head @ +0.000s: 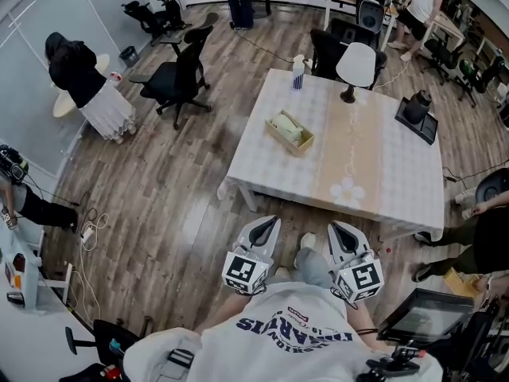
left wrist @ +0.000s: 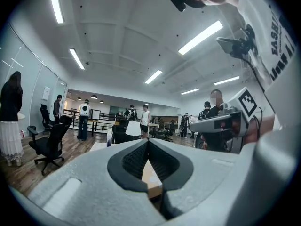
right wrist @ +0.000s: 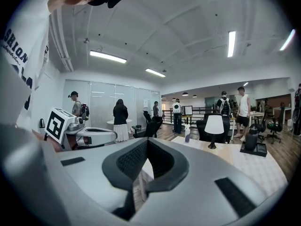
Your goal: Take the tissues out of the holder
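The worktop (head: 398, 181) stands well apart from the person, across a stretch of wooden floor; the holder (head: 280, 138) sits on its left half, clear of the tan runner, with the tissues (head: 291, 128) lying inside it as a pale heap. Nothing has been reached yet, so the step in hand is, I judge, the approach. To do it well, walk up to the near left edge so the holder falls within easy reach; come from that side to stay away from the lamp (head: 355, 66) and the spray bottle (head: 298, 72) at the far edge. The left gripper (head: 270, 220) and the right gripper (head: 339, 228) hang close to the body, each with its jaws closed on nothing; open one before it descends, rather than over the tissues. The holder looks light and shallow, so it may lift or slide with the pull; pressing the other gripper on its rim would probably steady it. Pinch only the top of the heap and draw straight up.

From the head view the tissues are too small to tell whether they are loose sheets or a wrapped pack, or how many there are; in both gripper views the gripper's own body hides the holder, and only slivers of the worktop show.
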{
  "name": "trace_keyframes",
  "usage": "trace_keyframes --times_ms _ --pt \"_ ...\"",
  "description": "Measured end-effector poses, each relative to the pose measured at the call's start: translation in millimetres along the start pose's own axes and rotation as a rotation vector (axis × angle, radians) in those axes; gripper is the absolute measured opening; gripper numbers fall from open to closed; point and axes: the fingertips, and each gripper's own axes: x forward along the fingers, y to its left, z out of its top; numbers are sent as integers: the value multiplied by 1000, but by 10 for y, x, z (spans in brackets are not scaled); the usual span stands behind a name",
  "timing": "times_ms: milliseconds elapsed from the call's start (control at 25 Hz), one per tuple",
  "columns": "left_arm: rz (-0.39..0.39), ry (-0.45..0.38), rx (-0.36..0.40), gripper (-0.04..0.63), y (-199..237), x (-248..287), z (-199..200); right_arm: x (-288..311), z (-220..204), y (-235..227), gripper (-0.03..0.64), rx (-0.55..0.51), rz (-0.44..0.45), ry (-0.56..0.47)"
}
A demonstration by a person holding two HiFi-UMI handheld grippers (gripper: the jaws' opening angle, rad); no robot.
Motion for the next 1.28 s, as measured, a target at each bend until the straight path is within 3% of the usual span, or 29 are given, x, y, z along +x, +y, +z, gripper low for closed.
trace_keyframes --times_ms 400,960,1280 --pt "52 13 17 2 342 443 89 529 107 -388 9 -5 49 -20" --pt "98 8 64 2 922 1468 317 1459 311 -1398 9 -16 61 -25" --pt "157 11 53 2 1170 1869 387 1865 324 -1751 9 -3 103 -17"
